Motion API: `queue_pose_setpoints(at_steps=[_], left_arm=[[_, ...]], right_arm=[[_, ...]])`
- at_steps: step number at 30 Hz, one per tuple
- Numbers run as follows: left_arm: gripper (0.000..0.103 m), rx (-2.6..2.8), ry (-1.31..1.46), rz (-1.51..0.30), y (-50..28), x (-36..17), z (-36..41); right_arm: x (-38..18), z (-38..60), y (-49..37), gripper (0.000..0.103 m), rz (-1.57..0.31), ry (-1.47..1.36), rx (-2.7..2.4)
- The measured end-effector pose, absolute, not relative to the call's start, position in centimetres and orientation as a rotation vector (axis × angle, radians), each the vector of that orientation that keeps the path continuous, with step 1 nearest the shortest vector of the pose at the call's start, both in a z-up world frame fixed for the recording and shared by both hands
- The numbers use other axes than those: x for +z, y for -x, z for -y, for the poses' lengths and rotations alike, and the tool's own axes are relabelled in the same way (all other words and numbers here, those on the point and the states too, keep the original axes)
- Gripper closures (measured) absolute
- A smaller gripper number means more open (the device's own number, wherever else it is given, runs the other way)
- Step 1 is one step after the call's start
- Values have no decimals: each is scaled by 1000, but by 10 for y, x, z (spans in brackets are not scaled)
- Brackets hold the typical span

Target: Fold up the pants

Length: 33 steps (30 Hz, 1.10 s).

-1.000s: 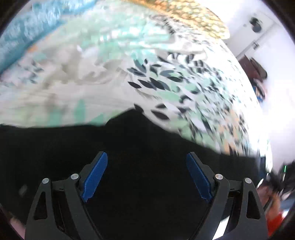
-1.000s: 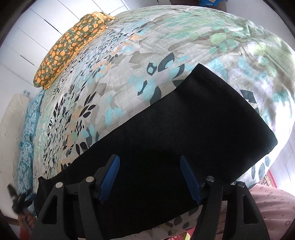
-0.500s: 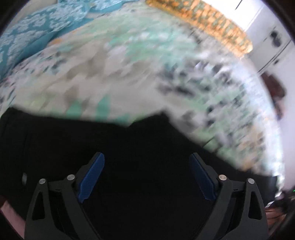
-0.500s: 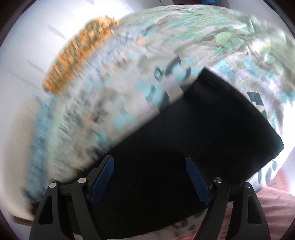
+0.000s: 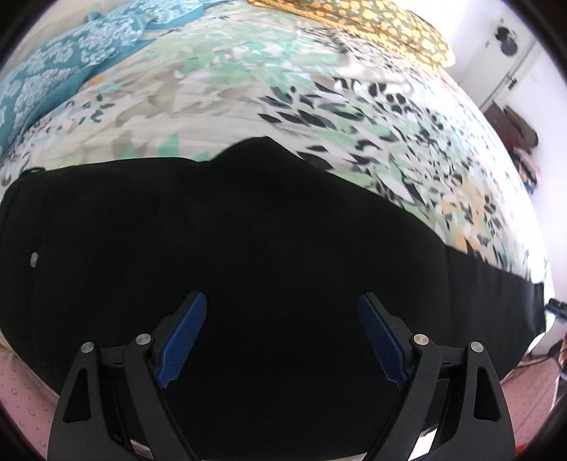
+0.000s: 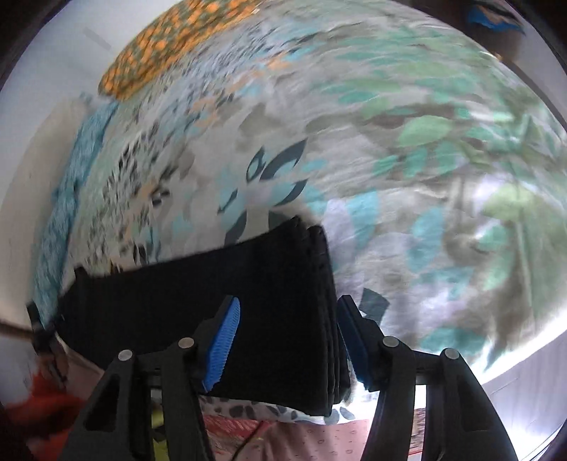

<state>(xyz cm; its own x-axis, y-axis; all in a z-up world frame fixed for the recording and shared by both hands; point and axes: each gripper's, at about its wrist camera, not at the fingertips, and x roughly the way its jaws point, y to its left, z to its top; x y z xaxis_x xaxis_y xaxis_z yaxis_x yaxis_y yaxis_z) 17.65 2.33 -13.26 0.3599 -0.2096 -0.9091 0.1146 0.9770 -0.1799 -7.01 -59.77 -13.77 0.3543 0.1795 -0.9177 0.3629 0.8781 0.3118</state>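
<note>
Your black pants [image 5: 248,248] lie along the near edge of the bed [image 5: 283,88], over its leaf-print cover, with the orange-patterned pillow [image 5: 372,25] at the far edge. Your left gripper [image 5: 281,333] hangs over the dark cloth with its fingers [image 5: 182,333] spread wide, holding nothing. Your right gripper [image 6: 287,340] straddles the stacked leg end [image 6: 319,283]; its fingers [image 6: 223,340] are closing, the cloth between them, not yet clearly pinched.

place: home bedroom | evidence: bed with floral quilt [image 5: 248,88], orange-patterned pillow [image 5: 372,21], teal pillow [image 5: 53,81]
</note>
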Motion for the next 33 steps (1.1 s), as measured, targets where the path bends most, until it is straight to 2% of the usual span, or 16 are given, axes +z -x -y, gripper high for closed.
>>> queue_pose_setpoints(at_steps=[5,12,15,17,20,27,33], left_arm=[[14,-193,55,-1196,-172,-135,-22],[14,-135,101,-1220,-169,-146,-37],[14,-122,59,-1218,-168,-150,-33],[14,-117,19,-1216,-167,-152,-27],[14,-119,-6,-1216,-166,-152,-23],[14,-136,69,-1203,-163,-148,-35],[14,-157,156,-1181,-160,-146,-47]], right_arm=[[-167,606,66,53,-1302,-519,-99],[-176,612,69,55,-1270,-594,32],[-180,614,71,62,-1249,-648,21],[-181,610,71,81,-1248,-660,29],[-174,601,66,91,-1248,-669,32],[-127,561,68,91,-1046,-846,186],[-116,440,27,91,-899,-1036,470]])
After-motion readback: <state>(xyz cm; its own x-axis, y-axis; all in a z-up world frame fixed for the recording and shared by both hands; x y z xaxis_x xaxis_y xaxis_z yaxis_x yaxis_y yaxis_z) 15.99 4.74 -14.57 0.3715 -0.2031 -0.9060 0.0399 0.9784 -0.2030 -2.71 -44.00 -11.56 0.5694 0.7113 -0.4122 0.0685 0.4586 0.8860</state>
